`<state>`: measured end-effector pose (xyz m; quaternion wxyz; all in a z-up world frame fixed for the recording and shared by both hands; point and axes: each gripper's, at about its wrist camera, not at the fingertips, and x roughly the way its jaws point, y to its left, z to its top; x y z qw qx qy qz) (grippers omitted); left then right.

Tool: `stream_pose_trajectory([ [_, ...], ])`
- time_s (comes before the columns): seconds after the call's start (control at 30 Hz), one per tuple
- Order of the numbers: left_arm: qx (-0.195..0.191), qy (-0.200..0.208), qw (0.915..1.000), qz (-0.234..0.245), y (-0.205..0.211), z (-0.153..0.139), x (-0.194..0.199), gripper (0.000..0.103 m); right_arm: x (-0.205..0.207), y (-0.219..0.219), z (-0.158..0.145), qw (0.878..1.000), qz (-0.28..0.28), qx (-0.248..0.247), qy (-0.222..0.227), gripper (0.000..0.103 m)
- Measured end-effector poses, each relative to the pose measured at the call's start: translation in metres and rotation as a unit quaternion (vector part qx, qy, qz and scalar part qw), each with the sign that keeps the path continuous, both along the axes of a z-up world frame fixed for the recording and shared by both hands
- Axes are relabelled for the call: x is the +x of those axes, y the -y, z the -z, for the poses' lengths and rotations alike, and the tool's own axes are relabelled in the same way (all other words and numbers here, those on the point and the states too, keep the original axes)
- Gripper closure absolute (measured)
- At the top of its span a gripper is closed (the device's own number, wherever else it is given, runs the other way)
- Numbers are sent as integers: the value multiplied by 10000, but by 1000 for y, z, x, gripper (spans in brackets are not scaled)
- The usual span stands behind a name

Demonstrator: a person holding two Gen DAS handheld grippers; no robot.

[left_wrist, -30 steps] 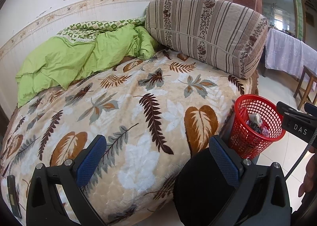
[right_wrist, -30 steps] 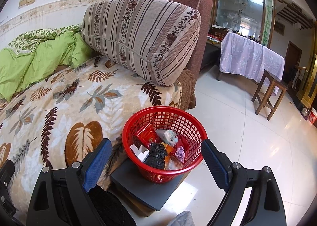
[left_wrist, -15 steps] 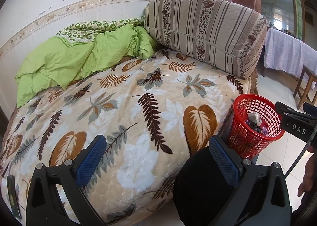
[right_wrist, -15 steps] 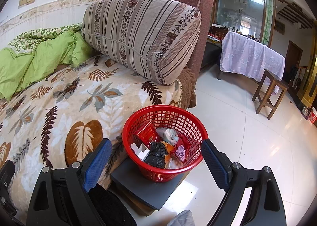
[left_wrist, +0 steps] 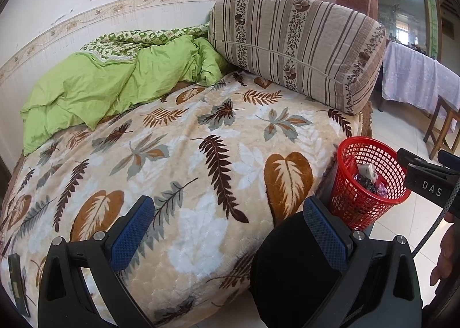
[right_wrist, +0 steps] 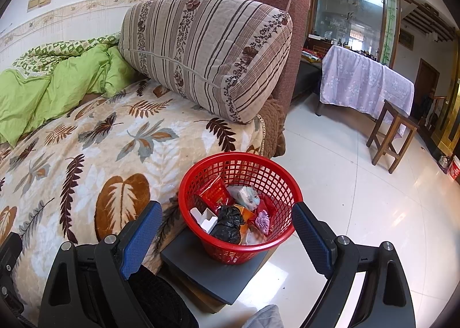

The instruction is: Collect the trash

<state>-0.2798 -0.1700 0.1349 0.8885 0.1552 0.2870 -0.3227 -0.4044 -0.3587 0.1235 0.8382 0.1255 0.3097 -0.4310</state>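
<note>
Barely anything's shifted, both the left gripper (left_wrist: 228, 234) and right gripper (right_wrist: 227, 231) hang empty, jaws apart, with trash (right_wrist: 230, 211) already in the basket (right_wrist: 240, 162) (blanket (left_wrist: 184, 161) looks clear), so collection seems nearly finished.

Both wrist views look down over the bed (left_wrist: 201, 141), sharing the red basket (right_wrist: 240, 207).

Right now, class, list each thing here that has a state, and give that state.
Left tongs: open, empty.
Right tongs: open, empty.
Red basket: upright on a dark platform, partly filled with trash.
Green quilt: crumpled.
Striped pillow: leaning on the sofa arm.
</note>
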Motion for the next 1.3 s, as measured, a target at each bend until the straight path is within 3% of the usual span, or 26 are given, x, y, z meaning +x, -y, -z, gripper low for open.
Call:
stream_pose_trajectory([
  [1.3,-48,-37,10000,5,3,0,-4,0,7,-3,-6,9999,-158,-69,0,10],
])
